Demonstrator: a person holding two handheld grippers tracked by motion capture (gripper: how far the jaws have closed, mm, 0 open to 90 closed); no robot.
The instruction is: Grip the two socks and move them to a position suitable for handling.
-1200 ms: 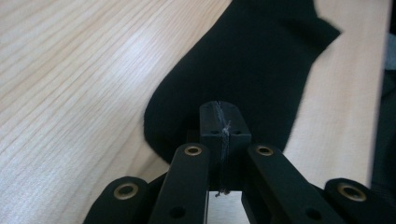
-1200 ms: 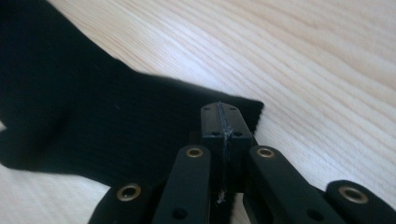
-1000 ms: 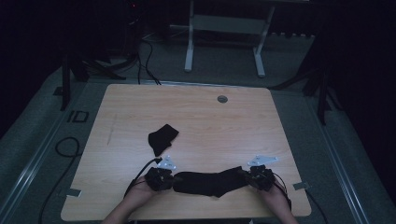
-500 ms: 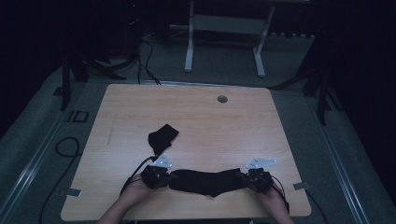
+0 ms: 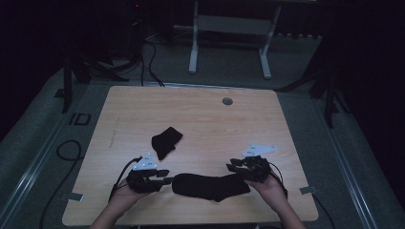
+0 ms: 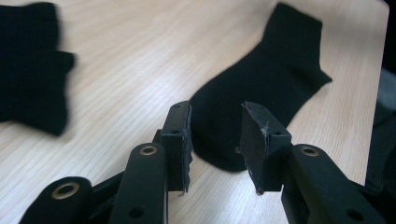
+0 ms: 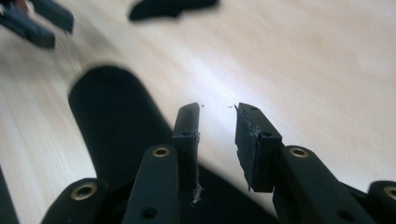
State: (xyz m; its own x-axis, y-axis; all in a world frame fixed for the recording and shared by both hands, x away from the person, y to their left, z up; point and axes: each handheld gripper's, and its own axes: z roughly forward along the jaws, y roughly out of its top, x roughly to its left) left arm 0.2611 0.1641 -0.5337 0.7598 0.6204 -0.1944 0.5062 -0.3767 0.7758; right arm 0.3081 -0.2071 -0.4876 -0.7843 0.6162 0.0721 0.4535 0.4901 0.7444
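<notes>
A long black sock [image 5: 210, 186] lies flat and soft near the 6 o'clock edge of the surface [image 5: 200, 119], which is pale wood with fine grain lines and rounded corners. The left gripper [image 5: 165, 175] sits just beside the sock's rounded end at 9 o'clock, its 2 black jaws apart with nothing between them. The right gripper [image 5: 235, 168] is at the sock's other end, jaws also apart and holding nothing. In the left gripper view the sock [image 6: 261, 88] shows a fine knit weave. A second, smaller sock [image 5: 165, 140] lies crumpled toward 11 o'clock, well apart from the first. A small round hole [image 5: 227, 101] sits near the 12 o'clock edge. The room is very dark; a white frame [image 5: 229, 43] and cables [image 5: 148, 57] on the floor are hard to make out.
</notes>
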